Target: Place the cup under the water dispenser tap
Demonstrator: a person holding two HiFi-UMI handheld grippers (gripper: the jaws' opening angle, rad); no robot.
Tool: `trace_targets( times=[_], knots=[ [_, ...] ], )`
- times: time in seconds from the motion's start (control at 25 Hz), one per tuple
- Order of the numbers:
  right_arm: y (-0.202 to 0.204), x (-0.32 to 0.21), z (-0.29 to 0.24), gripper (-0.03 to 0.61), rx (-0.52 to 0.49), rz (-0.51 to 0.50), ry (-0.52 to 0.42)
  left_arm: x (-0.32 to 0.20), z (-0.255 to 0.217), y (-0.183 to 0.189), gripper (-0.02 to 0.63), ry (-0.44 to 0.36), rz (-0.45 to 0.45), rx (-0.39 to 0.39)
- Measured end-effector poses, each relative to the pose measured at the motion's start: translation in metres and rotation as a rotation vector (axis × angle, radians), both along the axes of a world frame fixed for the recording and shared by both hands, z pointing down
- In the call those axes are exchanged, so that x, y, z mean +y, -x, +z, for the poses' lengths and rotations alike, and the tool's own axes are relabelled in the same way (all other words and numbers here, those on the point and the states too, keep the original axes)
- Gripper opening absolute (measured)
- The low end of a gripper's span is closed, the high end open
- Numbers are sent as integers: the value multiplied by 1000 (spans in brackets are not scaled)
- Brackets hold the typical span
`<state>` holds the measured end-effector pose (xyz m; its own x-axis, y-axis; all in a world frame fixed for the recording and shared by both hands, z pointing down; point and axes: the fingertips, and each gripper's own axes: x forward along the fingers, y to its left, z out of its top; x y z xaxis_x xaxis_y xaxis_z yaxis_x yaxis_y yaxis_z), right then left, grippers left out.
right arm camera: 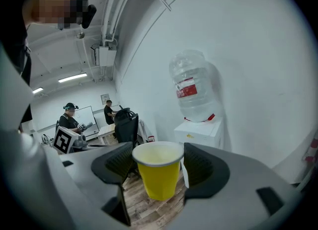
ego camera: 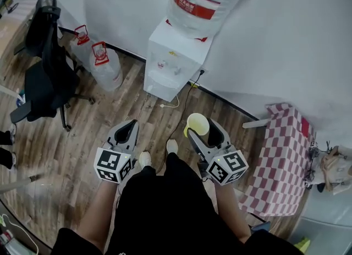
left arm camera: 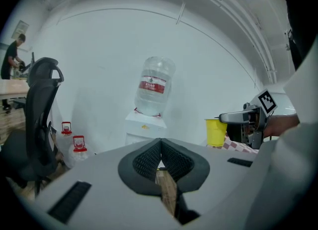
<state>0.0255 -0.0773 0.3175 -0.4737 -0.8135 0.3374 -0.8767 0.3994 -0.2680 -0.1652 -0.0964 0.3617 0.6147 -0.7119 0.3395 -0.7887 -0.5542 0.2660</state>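
The right gripper (right arm camera: 158, 160) clamps the yellow cup (right arm camera: 158, 174) near its rim, in the air and well apart from the dispenser (ego camera: 173, 64). The left gripper (left arm camera: 160, 147) is closed on nothing. Pinched this high, a thin cup may buckle or slip if squeezed harder, and the cable (ego camera: 184, 97) on the floor lies in the path. Only the head view shows that cable and the taps (ego camera: 169, 68); only the right gripper view shows the jaws against the cup's sides.
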Motion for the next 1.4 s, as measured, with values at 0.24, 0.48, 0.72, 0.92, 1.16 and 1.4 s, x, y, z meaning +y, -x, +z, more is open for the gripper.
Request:
trace_targets(
  times=[0.24,0.48,0.72,0.92,1.16,1.4],
  knots=[
    [7,-34,21,331,1,-78,13,-13,9,-4,15,17,-61,-3],
    [14,-86,50,331,58,-198,-29,-40,27,-18,14,45,-123,-8],
    [17,-135,97,331,66,-286,-39,-73,56,-38,14,70,-170,-31],
    [15,-167,158,331,77,-308,-18,-96,94,-52,14,101,-205,-31],
    [5,-198,236,331,99,-244,-16,-108,157,-62,14,156,-217,-30],
    [1,-228,306,331,105,-166,-59,-131,218,-70,15,171,-190,-10]
  ],
)
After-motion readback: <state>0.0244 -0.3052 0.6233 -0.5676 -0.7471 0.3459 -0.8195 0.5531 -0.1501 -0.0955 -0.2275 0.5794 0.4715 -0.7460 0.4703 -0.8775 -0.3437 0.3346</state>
